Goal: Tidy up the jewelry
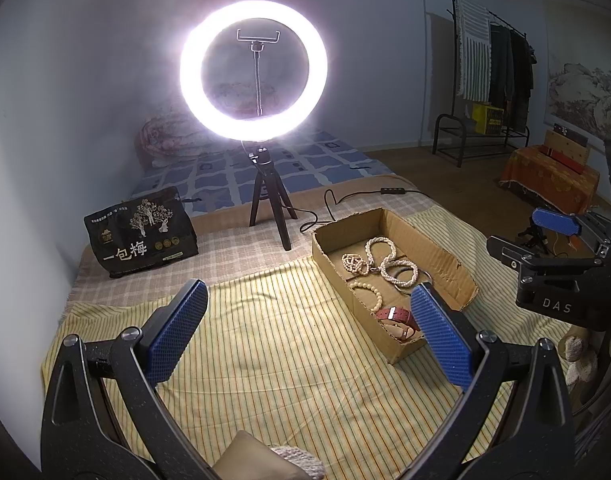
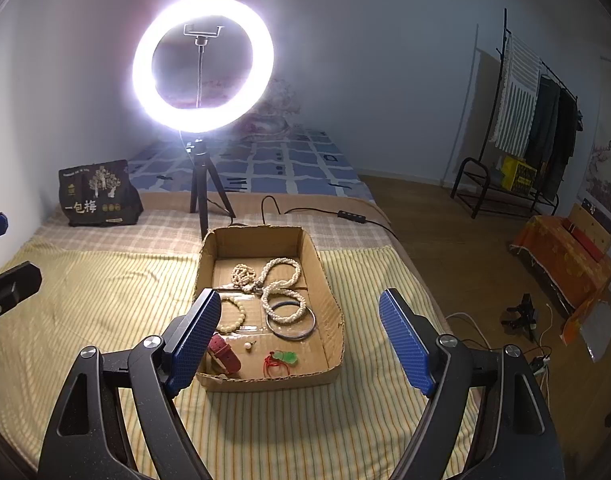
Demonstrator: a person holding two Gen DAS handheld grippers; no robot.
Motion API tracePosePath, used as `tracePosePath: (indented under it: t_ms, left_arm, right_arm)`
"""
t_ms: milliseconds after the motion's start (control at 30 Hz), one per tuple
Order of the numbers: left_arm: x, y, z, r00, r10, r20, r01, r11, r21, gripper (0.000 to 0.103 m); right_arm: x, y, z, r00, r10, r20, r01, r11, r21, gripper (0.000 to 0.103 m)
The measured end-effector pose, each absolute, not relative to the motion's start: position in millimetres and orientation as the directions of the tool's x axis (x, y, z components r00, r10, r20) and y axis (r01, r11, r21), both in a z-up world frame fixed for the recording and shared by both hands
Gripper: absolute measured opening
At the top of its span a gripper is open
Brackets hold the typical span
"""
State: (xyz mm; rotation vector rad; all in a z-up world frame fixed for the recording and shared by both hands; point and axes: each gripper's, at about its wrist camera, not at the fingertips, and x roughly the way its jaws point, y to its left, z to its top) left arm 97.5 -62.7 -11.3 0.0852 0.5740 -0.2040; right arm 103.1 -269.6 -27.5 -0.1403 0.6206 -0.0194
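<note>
Right wrist view looks down into a shallow cardboard box point(image 2: 329, 300) lying on a striped yellow bedspread point(image 2: 105, 292), and all the jewelry sits inside it: a long pearl necklace point(image 2: 283, 280) looped in coils, a smaller cluster of cream beads point(image 2: 243, 274), a beaded bracelet point(image 2: 235, 308), a thin metal bangle point(image 2: 291, 326) partly under the pearl coils, a red leather watch strap point(image 2: 225, 354), a small green pendant on red cord point(image 2: 283, 358) and one loose pearl point(image 2: 248, 346). These are judged light and limp, apart from the stiff bangle; the strands will sag and drag neighbours, so a pinch across a single coil seems safest, while the smooth bangle may slip and the pendant looks fragile, better lifted by its cord. The right gripper point(image 2: 299, 334) hovers released with jaws spread wide and nothing between them, just above the near half of the box, its left finger overlapping the watch strap in view. The left gripper point(image 1: 309, 332) is likewise spread and empty, over bare bedspread just beside the box's near corner. A ring light point(image 2: 203, 64) on a tripod stands behind the box.
</note>
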Motion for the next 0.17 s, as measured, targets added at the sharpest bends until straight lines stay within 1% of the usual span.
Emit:
tracePosePath:
  t_ms: [167]
  left_arm:
    - [101.3,-65.0,-6.9,0.825,-0.162,-0.542,0.218,0.975,0.041,0.103]
  right_arm:
    - [103.1,-269.6,-28.7,0.811,-0.061,-0.582,-0.026,0.990,-0.140,0.081]
